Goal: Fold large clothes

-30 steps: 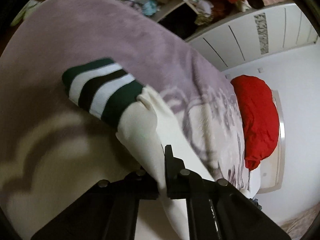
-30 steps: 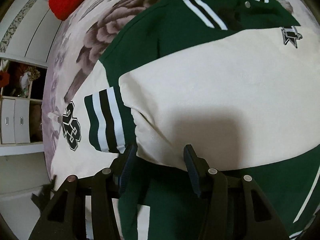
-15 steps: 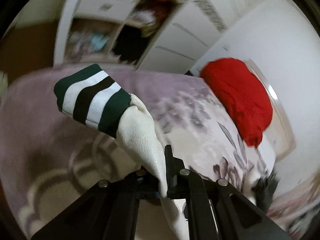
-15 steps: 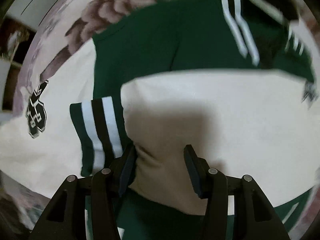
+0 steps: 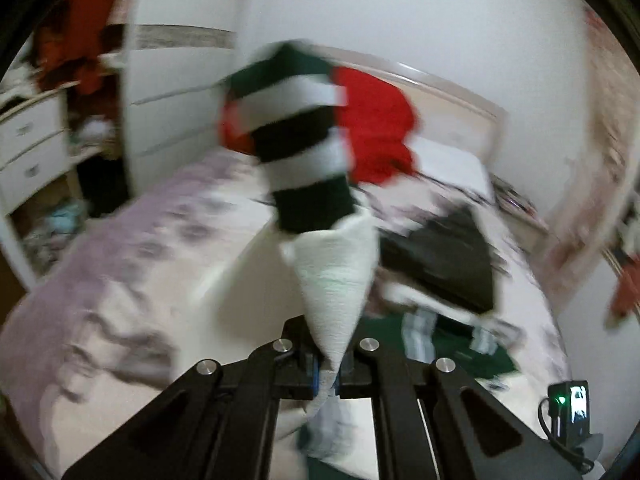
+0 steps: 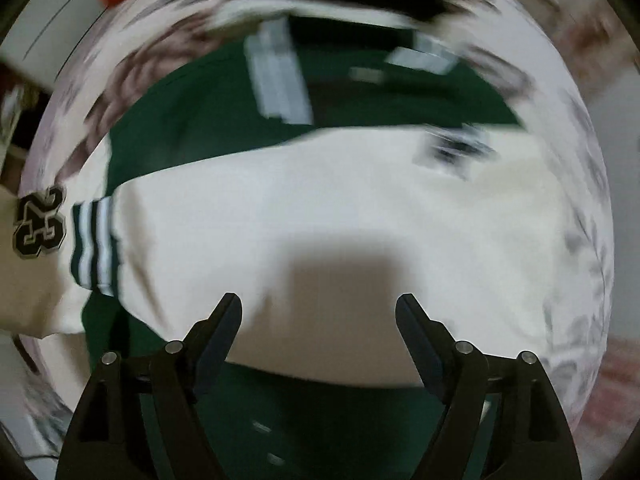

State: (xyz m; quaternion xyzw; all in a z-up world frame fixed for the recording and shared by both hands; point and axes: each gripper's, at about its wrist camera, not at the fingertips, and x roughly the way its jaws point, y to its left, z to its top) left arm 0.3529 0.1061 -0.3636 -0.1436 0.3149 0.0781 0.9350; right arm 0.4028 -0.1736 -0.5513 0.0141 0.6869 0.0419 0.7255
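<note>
Left gripper (image 5: 326, 364) is pinching cream sleeve (image 5: 336, 280), cuff (image 5: 296, 136) pointing far; jacket (image 6: 320, 208) is lying far-right on bed; right gripper (image 6: 318, 312) (opening, empty) is hovering over it.

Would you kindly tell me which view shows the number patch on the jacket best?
The right wrist view: the number patch sits at its left edge, readable against a cream sleeve. The left wrist view shows no patch, only the blurred jacket on the bed.
</note>
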